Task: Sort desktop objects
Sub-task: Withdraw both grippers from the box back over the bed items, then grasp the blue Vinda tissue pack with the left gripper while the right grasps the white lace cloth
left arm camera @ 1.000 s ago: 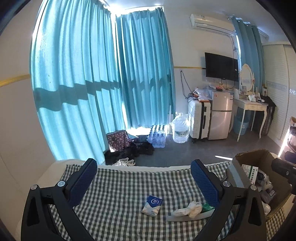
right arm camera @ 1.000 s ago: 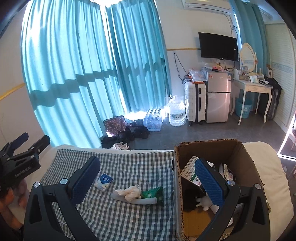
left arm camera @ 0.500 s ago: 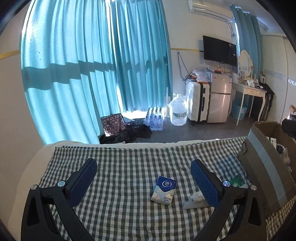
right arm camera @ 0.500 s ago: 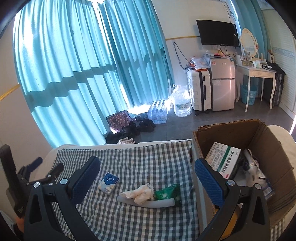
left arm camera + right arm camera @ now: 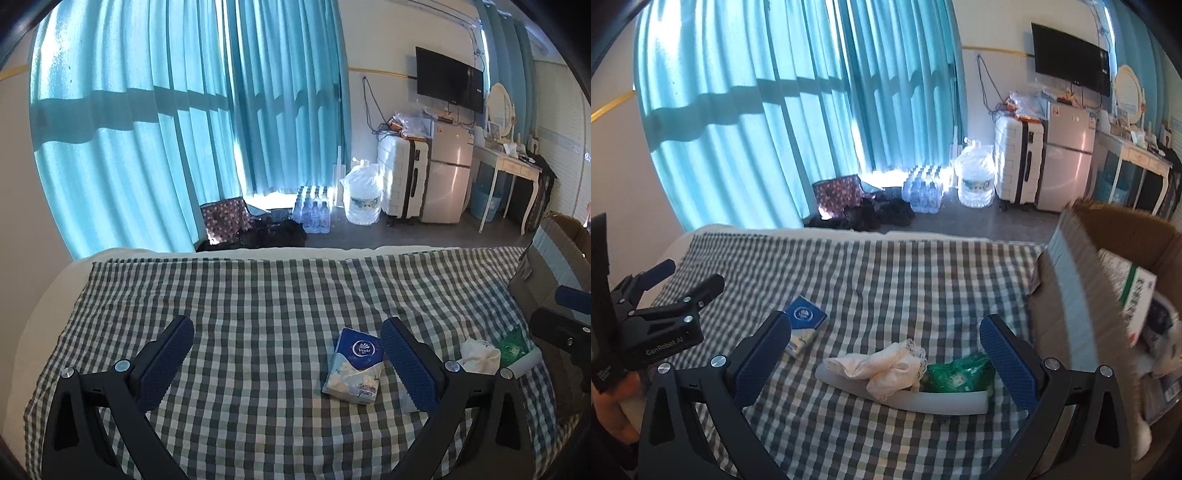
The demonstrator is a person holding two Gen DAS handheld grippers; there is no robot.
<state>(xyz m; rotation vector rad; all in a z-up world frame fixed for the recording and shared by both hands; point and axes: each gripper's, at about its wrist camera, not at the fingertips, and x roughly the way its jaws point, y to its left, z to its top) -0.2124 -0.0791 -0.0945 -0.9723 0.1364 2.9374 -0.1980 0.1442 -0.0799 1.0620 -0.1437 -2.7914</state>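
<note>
A blue Vinda tissue pack [image 5: 354, 365] lies on the checked cloth [image 5: 258, 295], just inside the right finger of my open, empty left gripper [image 5: 288, 354]. It also shows in the right wrist view [image 5: 803, 325]. My right gripper [image 5: 886, 347] is open and empty, its fingers spread around a grey tube [image 5: 905, 397], a crumpled white cloth [image 5: 886, 367] lying on it and a green packet [image 5: 956, 374]. These also show in the left wrist view: white cloth [image 5: 478, 354], green packet [image 5: 515, 343].
An open cardboard box [image 5: 1082, 273] stands at the right on the cloth, holding a white and green medicine carton [image 5: 1137, 295] and other items. The box also shows in the left wrist view [image 5: 546, 266]. The other gripper's body [image 5: 653, 332] is at the left.
Both grippers have come lower and closer to the cloth. The left one has closed in on the tissue pack; the right one has swung left from over the box to the tube and white cloth.
</note>
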